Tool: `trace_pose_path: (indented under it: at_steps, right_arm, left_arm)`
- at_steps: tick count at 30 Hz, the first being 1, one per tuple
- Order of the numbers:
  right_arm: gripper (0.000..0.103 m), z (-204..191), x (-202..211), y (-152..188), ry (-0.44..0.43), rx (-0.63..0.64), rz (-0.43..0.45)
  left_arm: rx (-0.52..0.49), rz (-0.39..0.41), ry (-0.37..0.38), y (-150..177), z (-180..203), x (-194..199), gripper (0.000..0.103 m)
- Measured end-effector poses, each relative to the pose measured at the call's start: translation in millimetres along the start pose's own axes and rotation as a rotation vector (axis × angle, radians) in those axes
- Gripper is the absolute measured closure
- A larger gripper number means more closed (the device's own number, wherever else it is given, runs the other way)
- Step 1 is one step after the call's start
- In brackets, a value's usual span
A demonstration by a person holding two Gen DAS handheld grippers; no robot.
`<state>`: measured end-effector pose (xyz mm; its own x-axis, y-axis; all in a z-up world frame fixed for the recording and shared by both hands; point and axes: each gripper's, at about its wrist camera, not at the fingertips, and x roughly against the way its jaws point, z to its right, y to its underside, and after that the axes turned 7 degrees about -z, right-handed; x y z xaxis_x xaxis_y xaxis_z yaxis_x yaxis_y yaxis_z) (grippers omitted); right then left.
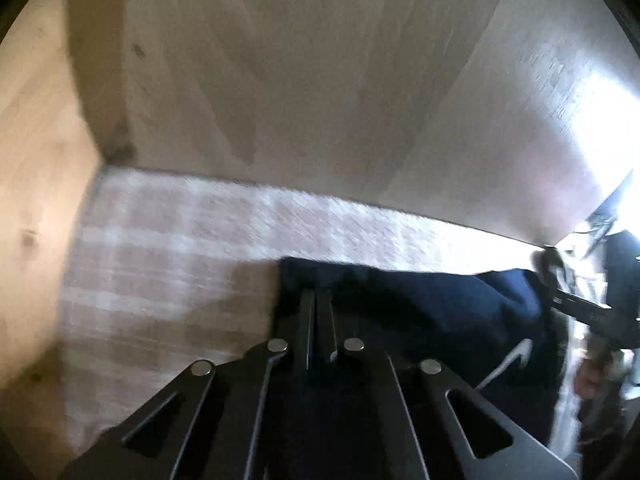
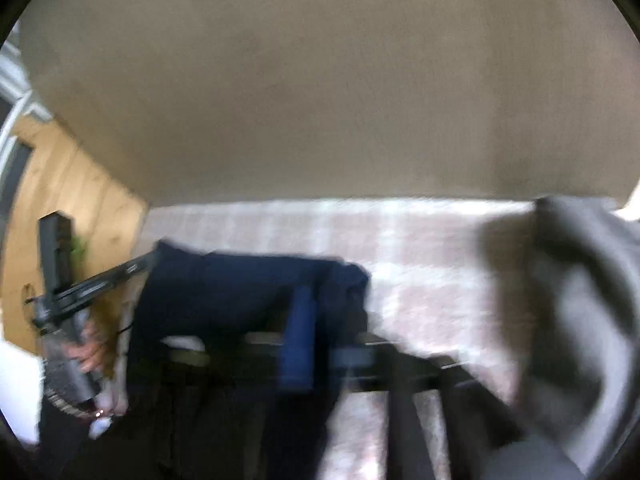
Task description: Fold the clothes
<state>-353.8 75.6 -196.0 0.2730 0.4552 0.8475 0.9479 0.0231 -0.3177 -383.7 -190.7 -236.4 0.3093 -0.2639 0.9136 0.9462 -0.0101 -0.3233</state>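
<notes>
holding a navy garment by its edge, the left gripper has its jaws pressed together on the cloth, seen from its own camera. the garment hangs low over a pale pink checked bed, with a beige wall behind and a wood panel to the left. at the far right the right gripper reaches the same cloth at its other end. a white arrow-like mark shows on the navy fabric; no letters can be read.

from the right camera, heavily blurred, the garment stretches across the frame above the bed. the right gripper's jaws are smeared by motion; i cannot tell whether they are closed on the cloth. the left gripper meets the cloth's far corner, a hand on its handle. a grey garment lies at right.

judging from this, the fold goes best with both ends kept level and taut, lowered evenly onto the bed so the edges line up.
</notes>
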Motion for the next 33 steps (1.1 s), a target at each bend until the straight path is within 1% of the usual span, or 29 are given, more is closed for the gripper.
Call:
trace_pose_path:
  at_steps: [1,2,3,4,5,7,8,9,10,11,12,13,14,15,16,18,19,20,21,22,24,25,27,28,30,31,33]
  right_arm:
    - [0.099,-4.9,5.1,3.5,0.008,0.015,0.024]
    - [0.099,-6.2,5.6,3.8,0.038,0.025,0.041]
    - [0.099,-5.1,3.1,1.9,0.083,0.032,0.054]
    - [0.099,-5.4,2.4,1.9,0.117,0.040,0.053]
    - [0.098,-6.5,3.0,3.2,0.143,0.048,0.045]
    - [0.094,-8.8,4.0,5.6,0.196,0.065,0.027]
    - [0.087,-9.8,14.1,10.1,0.203,0.058,0.054]
    - [0.082,-10.7,30.5,16.6,0.198,0.041,0.103]
    - [0.082,-11.7,45.6,25.6,0.161,0.021,0.138]
    - [0.082,-12.3,56.7,36.8,0.098,0.004,0.139]
    - [0.082,-14.3,61.9,49.4,0.032,0.001,0.111]
    - [0.082,-19.6,61.7,63.4,-0.016,0.009,0.076]
    - [0.082,-25.5,57.2,73.1,-0.020,0.025,0.052]
    - [0.082,-30.7,51.2,79.9,-0.002,0.044,0.033]
    - [0.082,-35.9,45.2,86.6,0.016,0.064,0.015]
    - [0.081,-46.3,33.2,100.1,0.052,0.102,-0.022]
    - [0.081,-51.6,27.2,106.8,0.070,0.122,-0.040]
    - [0.081,-56.8,21.1,113.5,0.088,0.141,-0.059]
    - [0.081,-57.9,27.7,117.6,0.076,0.132,-0.062]
    - [0.081,-56.4,42.6,119.9,0.044,0.105,-0.056]
    - [0.081,-40.6,93.8,127.5,-0.016,0.064,0.004]
    - [0.081,-30.6,123.3,133.6,-0.014,0.058,0.038]
    - [0.081,-9.9,183.9,148.4,0.030,0.061,0.104]
    - [0.081,2.2,213.1,156.8,0.067,0.059,0.134]
    - [0.080,28.3,268.0,173.9,0.148,0.044,0.185]
    - [0.079,42.0,290.7,182.5,0.176,0.032,0.193]
    - [0.076,70.7,332.9,201.6,0.230,0.013,0.199]
  left_arm:
    - [0.001,0.038,-0.033,2.1,-1.7,6.4,0.103]
    - [0.008,0.075,-0.123,3.6,-4.1,9.2,0.103]
    - [0.013,0.089,-0.214,3.5,-6.6,7.4,0.103]
    - [0.022,0.062,-0.224,2.1,-11.3,2.4,0.103]
    - [0.023,0.045,-0.208,2.3,-14.5,1.7,0.103]
    - [-0.003,0.071,-0.198,7.0,-12.8,12.6,0.103]
    - [-0.018,0.088,-0.191,10.2,-10.0,19.9,0.103]
    - [-0.034,0.102,-0.163,16.1,-4.1,30.5,0.103]
    - [-0.053,0.104,-0.116,24.3,4.3,41.0,0.103]
    - [-0.079,0.096,-0.075,33.2,13.4,48.5,0.103]
    - [-0.112,0.082,-0.048,44.2,22.3,53.1,0.101]
    - [-0.147,0.065,-0.029,57.1,31.6,56.2,0.099]
    - [-0.174,0.049,-0.009,67.3,38.0,56.7,0.099]
    - [-0.192,0.027,0.008,74.7,44.5,51.5,0.099]
    - [-0.199,0.001,0.007,78.5,50.2,41.0,0.099]
    - [-0.184,-0.057,-0.018,79.5,51.3,17.2,0.099]
    - [-0.168,-0.086,-0.015,82.1,48.6,9.6,0.100]
    - [-0.159,-0.089,-0.011,84.7,47.7,9.5,0.100]
    - [-0.154,-0.080,-0.014,85.3,48.7,16.0,0.100]
    - [-0.146,-0.079,-0.024,85.8,50.9,25.0,0.100]
    - [-0.147,-0.038,-0.017,90.8,58.7,51.5,0.100]
    - [-0.160,-0.009,-0.005,97.1,66.1,69.6,0.100]
    - [-0.194,0.037,0.018,114.6,82.9,103.0,0.099]
    - [-0.213,0.055,0.036,127.3,94.2,120.6,0.097]
    - [-0.249,0.068,0.070,150.1,112.8,142.3,0.096]
    - [-0.271,0.068,0.078,166.8,125.1,152.1,0.093]
    - [-0.311,0.061,0.083,203.0,151.5,166.2,0.092]
